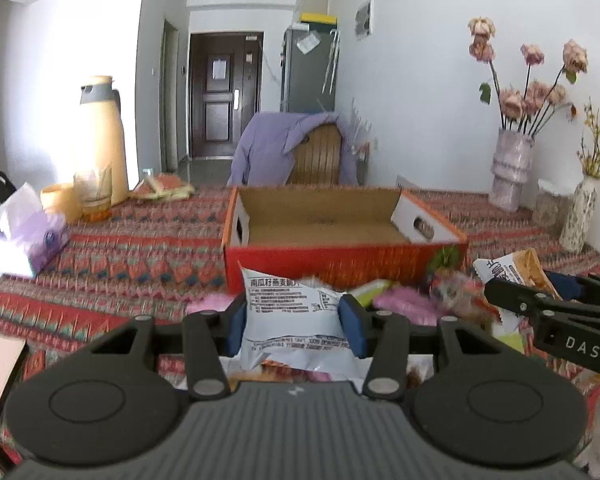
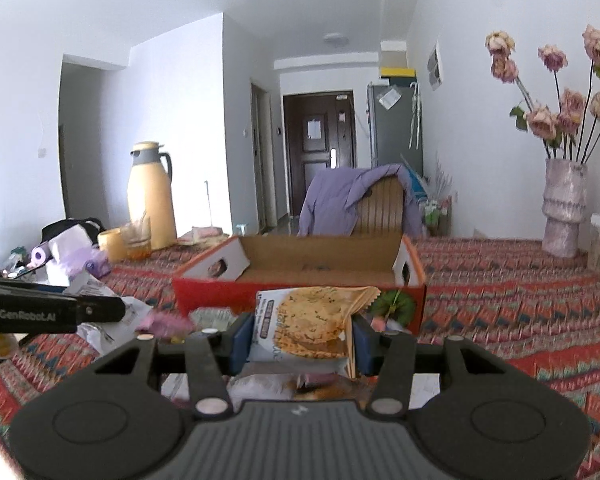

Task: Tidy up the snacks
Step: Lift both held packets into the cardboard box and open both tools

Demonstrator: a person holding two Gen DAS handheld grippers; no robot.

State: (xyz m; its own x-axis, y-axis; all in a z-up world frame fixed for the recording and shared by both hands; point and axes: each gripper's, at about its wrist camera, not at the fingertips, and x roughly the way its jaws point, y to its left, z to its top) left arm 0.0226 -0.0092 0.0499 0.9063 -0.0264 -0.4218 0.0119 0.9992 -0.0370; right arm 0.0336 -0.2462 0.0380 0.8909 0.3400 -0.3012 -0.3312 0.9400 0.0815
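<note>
My left gripper (image 1: 292,322) is shut on a white snack packet (image 1: 292,304) with printed text, held above a pile of loose snack packets (image 1: 404,300). My right gripper (image 2: 302,342) is shut on a cracker packet (image 2: 312,320) showing round seeded crackers; this packet also shows at the right of the left wrist view (image 1: 516,268). An open red cardboard box (image 1: 340,260) with a bare brown floor stands just beyond both grippers; in the right wrist view the box (image 2: 204,292) is directly ahead.
The table has a red patterned cloth (image 2: 500,300). A yellow thermos (image 1: 100,140), a glass and a cup stand at the far left, with a tissue pack (image 1: 28,236) nearer. Vases with dried flowers (image 1: 512,168) stand at the far right. A chair with a purple jacket (image 1: 284,144) is behind the box.
</note>
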